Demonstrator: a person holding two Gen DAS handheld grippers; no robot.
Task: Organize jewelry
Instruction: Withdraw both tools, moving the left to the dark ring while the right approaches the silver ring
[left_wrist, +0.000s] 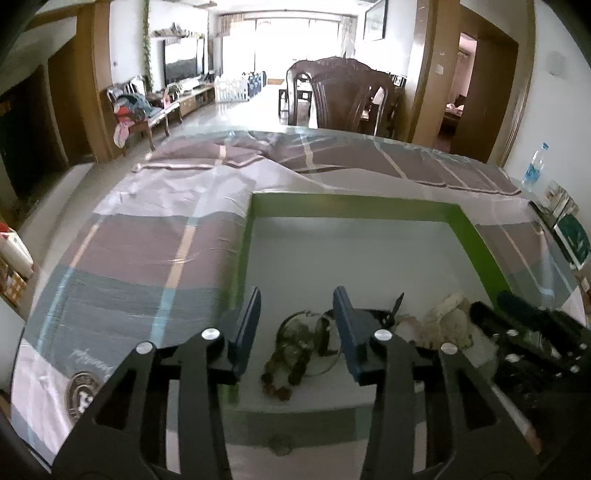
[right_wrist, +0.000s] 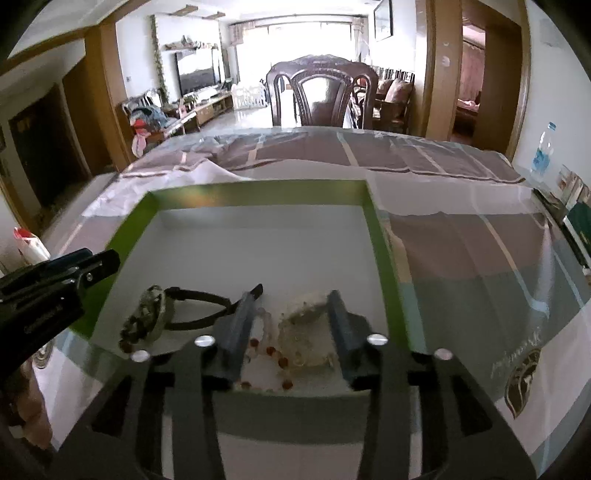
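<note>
The left tool (left_wrist: 297, 321) hangs with its 2 blue fingers spread wide, gripping nothing, over the near end of a green-walled tray (left_wrist: 469, 229) with a white floor. Below the gap lies a dark beaded bracelet (left_wrist: 286, 363) on a thin metal ring, and beside it a black cord (right_wrist: 195, 308). The right tool (right_wrist: 291, 325) is likewise spread and holds nothing, above a pale cream trinket (right_wrist: 308, 308) and a strand of clear and red beads (right_wrist: 271, 350). The tray rests on a worktop covered by a plaid cloth (left_wrist: 147, 240).
</note>
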